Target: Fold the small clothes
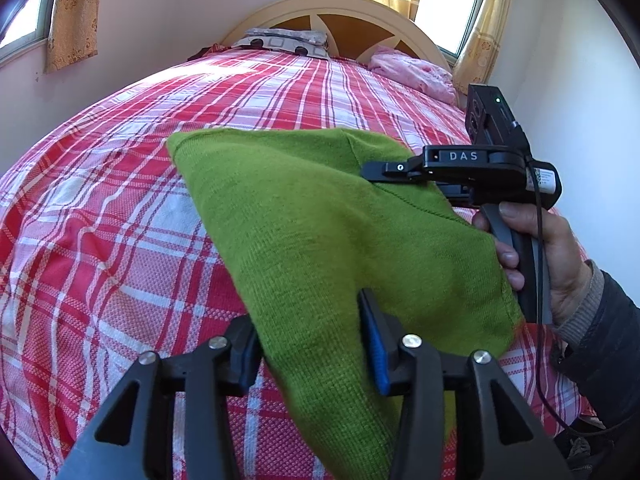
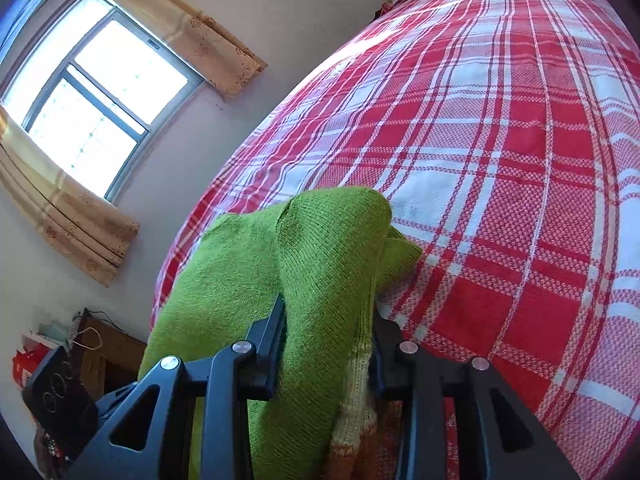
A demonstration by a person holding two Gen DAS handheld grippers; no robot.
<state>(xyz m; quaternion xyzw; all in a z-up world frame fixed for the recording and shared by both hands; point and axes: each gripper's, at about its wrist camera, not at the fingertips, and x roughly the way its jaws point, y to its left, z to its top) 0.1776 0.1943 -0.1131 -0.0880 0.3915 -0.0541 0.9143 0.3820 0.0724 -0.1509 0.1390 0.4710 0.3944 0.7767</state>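
Note:
A green knit sweater (image 1: pixel 300 220) lies folded on the red plaid bedspread (image 1: pixel 120 220). My left gripper (image 1: pixel 308 320) straddles its near corner. The cloth runs between the jaws, but the blue pad (image 1: pixel 378 354) on the right finger stands bare, so the jaws are open around the fabric. In the right wrist view a thick bunched part of the sweater (image 2: pixel 240 280), with a pale and orange striped cuff (image 2: pixel 356 400), fills my right gripper (image 2: pixel 328 312) and touches both fingers. From the left wrist view the right gripper (image 1: pixel 372 170) rests on the sweater's right side, held by a hand (image 1: pixel 560 256).
The bedspread (image 2: pixel 500 160) stretches far ahead to a wooden headboard (image 1: pixel 340 20). A grey patterned pillow (image 1: pixel 286 42) and a pink bundle (image 1: pixel 416 72) lie at the head. A window with curtains (image 2: pixel 100 92) and a low wooden cabinet (image 2: pixel 108 352) stand left of the bed.

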